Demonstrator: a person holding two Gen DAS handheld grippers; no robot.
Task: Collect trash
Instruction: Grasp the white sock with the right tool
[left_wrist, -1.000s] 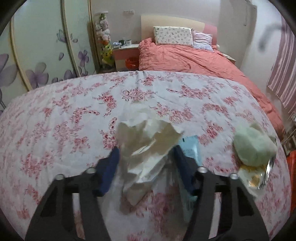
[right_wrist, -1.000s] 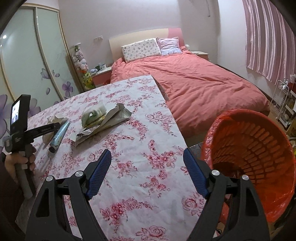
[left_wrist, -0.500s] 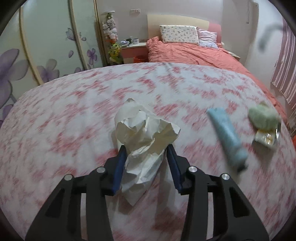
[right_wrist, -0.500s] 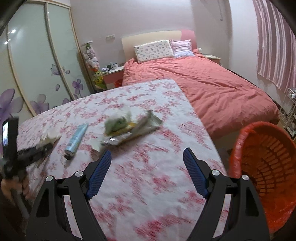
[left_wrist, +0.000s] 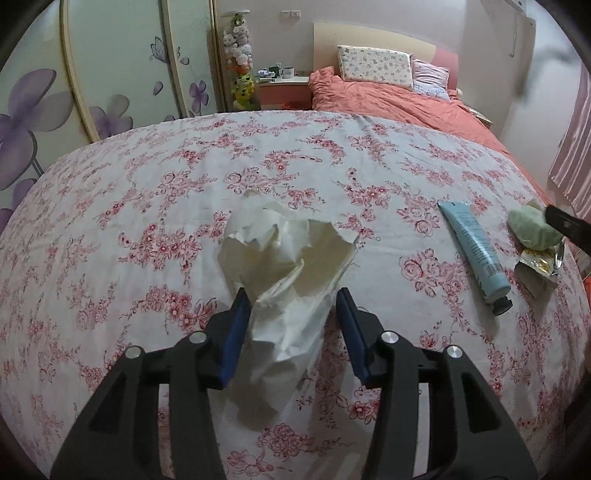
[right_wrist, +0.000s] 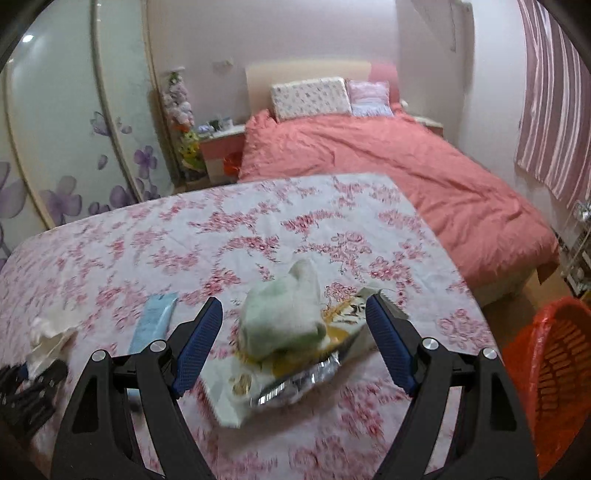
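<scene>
A crumpled white paper (left_wrist: 288, 258) sits between the blue pads of my left gripper (left_wrist: 291, 299), gripped at its lower part; the jaws are opening slightly with the paper still between them. My right gripper (right_wrist: 293, 304) is open and straddles a pale green wad (right_wrist: 280, 321) lying on a foil snack wrapper (right_wrist: 295, 380); its pads do not touch them. A light blue tube (left_wrist: 472, 247) lies on the floral cloth between the two piles. The orange basket (right_wrist: 546, 369) stands past the table's right edge, low down.
The table (left_wrist: 147, 184) has a pink floral cloth. A bed with a salmon cover (right_wrist: 406, 166) lies behind it. A nightstand (left_wrist: 284, 88) and flower-printed wardrobe doors (left_wrist: 110, 74) stand at the back left. A striped curtain (right_wrist: 554, 92) hangs at right.
My left gripper closed on the paper and carried it left, away from the tube. My right gripper swung left from the basket until the green wad and wrapper lie between its jaws.
</scene>
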